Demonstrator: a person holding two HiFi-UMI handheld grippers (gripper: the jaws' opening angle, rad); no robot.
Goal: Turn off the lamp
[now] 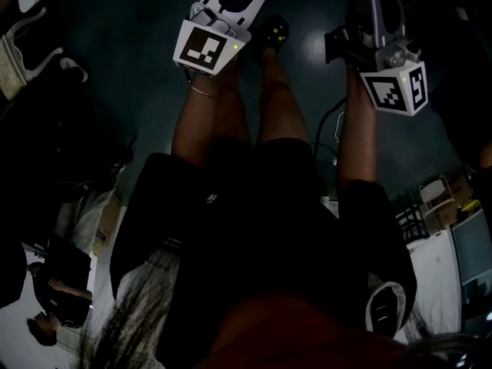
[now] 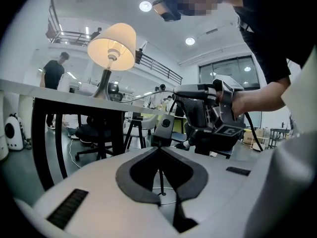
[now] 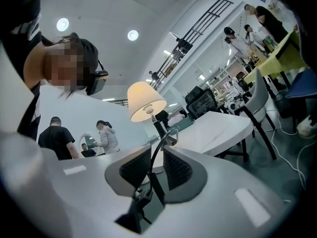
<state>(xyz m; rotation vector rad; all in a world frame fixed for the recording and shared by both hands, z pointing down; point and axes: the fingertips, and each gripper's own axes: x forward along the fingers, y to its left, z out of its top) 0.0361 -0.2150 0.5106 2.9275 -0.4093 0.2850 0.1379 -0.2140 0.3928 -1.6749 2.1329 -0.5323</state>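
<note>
"Right gripper view: state the jaw condition."

"Right gripper (image 3: 157, 149): released. The pads stand slightly apart. A black cord (image 3: 159, 141) runs up through the gap toward the lamp base. Neither pad clamps it."

"Locate the lamp."

"Lamp (image 3: 145, 101): upright on the white table (image 3: 223, 133), beyond the jaw tips. The cream shade glows, so the bulb is lit."

"Left gripper?"

"Left gripper (image 2: 159, 150): clenched, tips together, nothing between them. Its view shows the lamp high on the left, on the table top and well apart from the tips. The right gripper appears to the right of the lamp, held in a hand (image 2: 250, 100)."

"Head view?"

"Dark. Both grippers sit at the top of the frame, held out above the person's legs (image 1: 269, 114)."
</note>
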